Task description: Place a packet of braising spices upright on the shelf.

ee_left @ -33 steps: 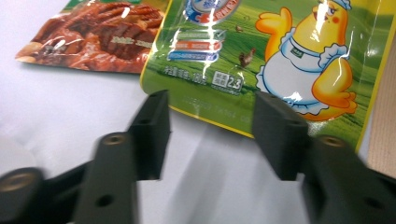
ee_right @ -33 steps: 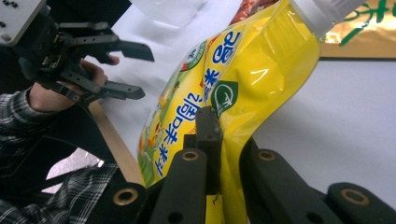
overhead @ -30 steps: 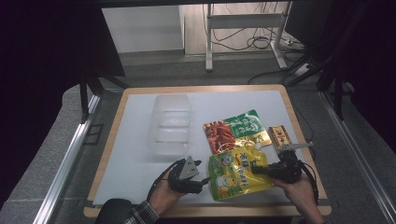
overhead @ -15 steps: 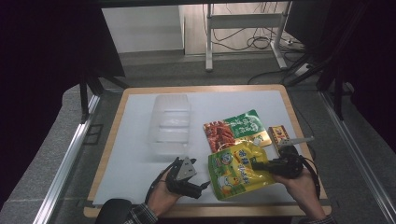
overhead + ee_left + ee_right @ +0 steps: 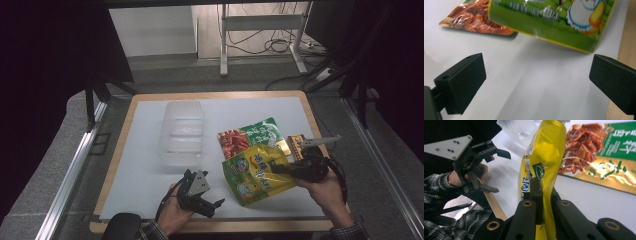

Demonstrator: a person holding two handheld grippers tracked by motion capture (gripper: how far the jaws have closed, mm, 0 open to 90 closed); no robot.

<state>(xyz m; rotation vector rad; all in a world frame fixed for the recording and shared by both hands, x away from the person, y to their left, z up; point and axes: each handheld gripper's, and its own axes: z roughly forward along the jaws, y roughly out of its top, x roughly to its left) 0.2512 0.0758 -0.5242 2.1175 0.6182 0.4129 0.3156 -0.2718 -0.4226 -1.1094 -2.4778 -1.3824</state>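
We are looking across a matte white table (image 5: 135, 165) with a pale wooden rim. At its left centre a clear, ribbed plastic container (image 5: 182, 131) is sitting, boxy and translucent. Near the front edge, our left gripper (image 5: 209, 206) is hovering with its blocky black jaws spread wide, having just been opening, with nothing between them. To its right, the glossy yellow-green pouch (image 5: 257, 172) is hanging crinkled and partly lifted off the table, its right edge pinched between the closed jaws of our right gripper (image 5: 278, 169). Just beyond it, a shiny green-and-red snack packet (image 5: 248, 136) is lying flat, and a small brown-and-gold packet (image 5: 295, 144) is sitting at far right.
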